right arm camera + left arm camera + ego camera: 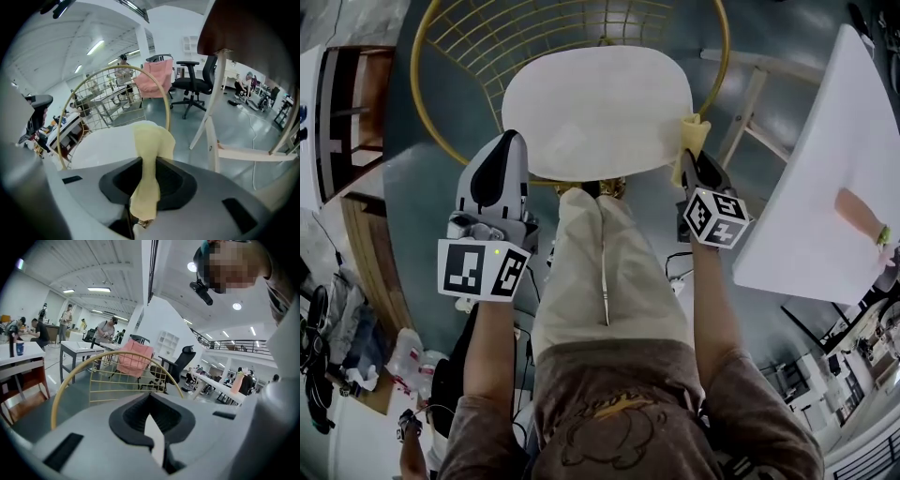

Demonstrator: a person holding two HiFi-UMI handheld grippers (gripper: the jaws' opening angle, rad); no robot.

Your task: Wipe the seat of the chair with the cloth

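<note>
The chair's white seat (595, 112) lies straight ahead, with its gold wire back (534, 33) curving behind it. My right gripper (688, 157) is at the seat's right edge, shut on a pale yellow cloth (693, 134). In the right gripper view the cloth (151, 154) sticks up from between the jaws and flops over the seat (110, 145). My left gripper (513, 141) hovers at the seat's front left edge. Its jaws stand together with nothing held; only a thin white sliver shows between them in the left gripper view (154, 430).
A white table (825, 178) stands close on the right, with wooden legs (750, 103) next to the chair. A pink bottle (861, 214) lies on it. A wooden shelf (352, 122) is at the left. My legs (600, 272) are right below the seat.
</note>
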